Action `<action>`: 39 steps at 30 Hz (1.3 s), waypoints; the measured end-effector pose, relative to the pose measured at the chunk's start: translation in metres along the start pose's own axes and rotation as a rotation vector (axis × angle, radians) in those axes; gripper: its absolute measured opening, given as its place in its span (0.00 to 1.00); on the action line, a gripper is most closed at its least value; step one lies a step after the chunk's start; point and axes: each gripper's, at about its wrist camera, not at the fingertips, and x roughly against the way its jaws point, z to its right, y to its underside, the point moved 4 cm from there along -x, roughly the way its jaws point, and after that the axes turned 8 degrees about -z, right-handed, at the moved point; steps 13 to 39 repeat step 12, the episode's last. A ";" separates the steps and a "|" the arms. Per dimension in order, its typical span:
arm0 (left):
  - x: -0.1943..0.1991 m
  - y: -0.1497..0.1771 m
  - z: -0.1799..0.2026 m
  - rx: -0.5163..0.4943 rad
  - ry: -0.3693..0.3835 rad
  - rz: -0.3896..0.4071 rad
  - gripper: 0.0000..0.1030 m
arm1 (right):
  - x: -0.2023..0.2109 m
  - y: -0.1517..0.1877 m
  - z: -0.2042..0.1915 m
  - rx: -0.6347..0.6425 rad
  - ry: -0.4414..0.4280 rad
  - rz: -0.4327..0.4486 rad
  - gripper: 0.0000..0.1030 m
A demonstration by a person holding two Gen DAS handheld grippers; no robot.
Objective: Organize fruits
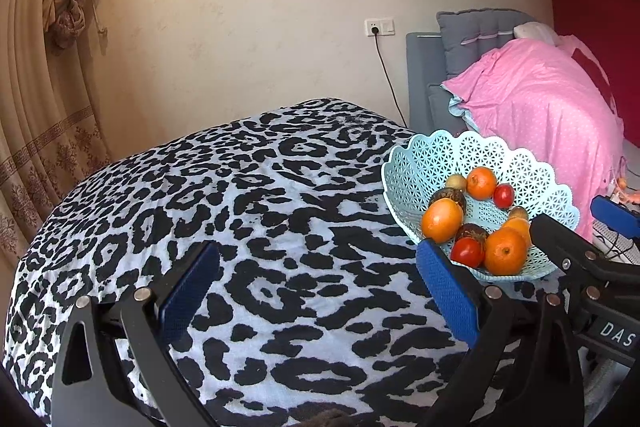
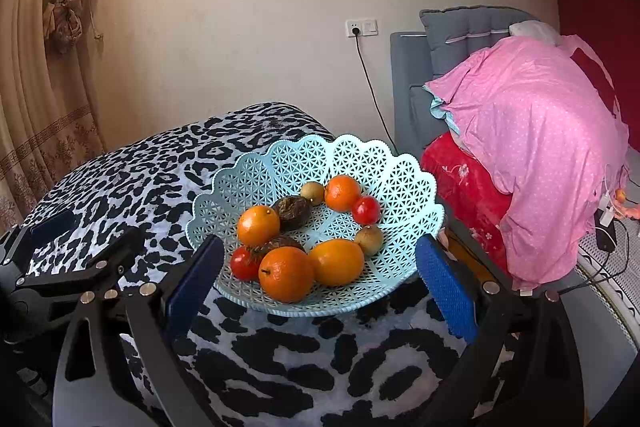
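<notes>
Fruit basket (image 2: 404, 187) just ahead of spread right claw (image 2: 320, 279)

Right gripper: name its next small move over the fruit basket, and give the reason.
Probably ease the right gripper forward and down onto the nearest orange. Its jaws are open and empty, the light blue basket sits straight ahead, and that orange lies at the front, reachable without pushing past other fruit. The left gripper is open too, off beside the basket.

Left claw (image 1: 316, 291) and right claw (image 2: 316, 283) both gape wide, holding nothing.
</notes>
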 end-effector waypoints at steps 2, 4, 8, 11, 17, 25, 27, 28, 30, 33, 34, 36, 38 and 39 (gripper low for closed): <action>0.000 0.000 0.000 -0.002 0.001 -0.001 0.95 | 0.000 0.000 0.000 0.000 0.000 -0.001 0.95; 0.000 0.000 0.000 0.000 0.005 -0.008 0.95 | 0.000 0.000 -0.001 0.000 -0.001 -0.003 0.95; -0.001 0.002 -0.005 0.018 0.014 -0.037 0.95 | 0.005 -0.001 -0.002 -0.001 -0.001 -0.003 0.95; -0.001 0.006 -0.018 0.048 0.004 -0.072 0.95 | 0.008 -0.001 -0.007 0.000 -0.004 0.002 0.95; -0.002 0.009 -0.024 0.064 -0.007 -0.090 0.95 | 0.010 0.000 -0.010 0.003 -0.010 0.002 0.95; -0.002 0.009 -0.024 0.064 -0.007 -0.090 0.95 | 0.010 0.000 -0.010 0.003 -0.010 0.002 0.95; -0.002 0.009 -0.024 0.064 -0.007 -0.090 0.95 | 0.010 0.000 -0.010 0.003 -0.010 0.002 0.95; -0.002 0.009 -0.024 0.064 -0.007 -0.090 0.95 | 0.010 0.000 -0.010 0.003 -0.010 0.002 0.95; -0.002 0.009 -0.024 0.064 -0.007 -0.090 0.95 | 0.010 0.000 -0.010 0.003 -0.010 0.002 0.95; -0.002 0.009 -0.024 0.064 -0.007 -0.090 0.95 | 0.010 0.000 -0.010 0.003 -0.010 0.002 0.95; -0.002 0.009 -0.024 0.064 -0.007 -0.090 0.95 | 0.010 0.000 -0.010 0.003 -0.010 0.002 0.95; -0.002 0.009 -0.024 0.064 -0.007 -0.090 0.95 | 0.010 0.000 -0.010 0.003 -0.010 0.002 0.95; -0.002 0.009 -0.024 0.064 -0.007 -0.090 0.95 | 0.010 0.000 -0.010 0.003 -0.010 0.002 0.95; -0.002 0.009 -0.024 0.064 -0.007 -0.090 0.95 | 0.010 0.000 -0.010 0.003 -0.010 0.002 0.95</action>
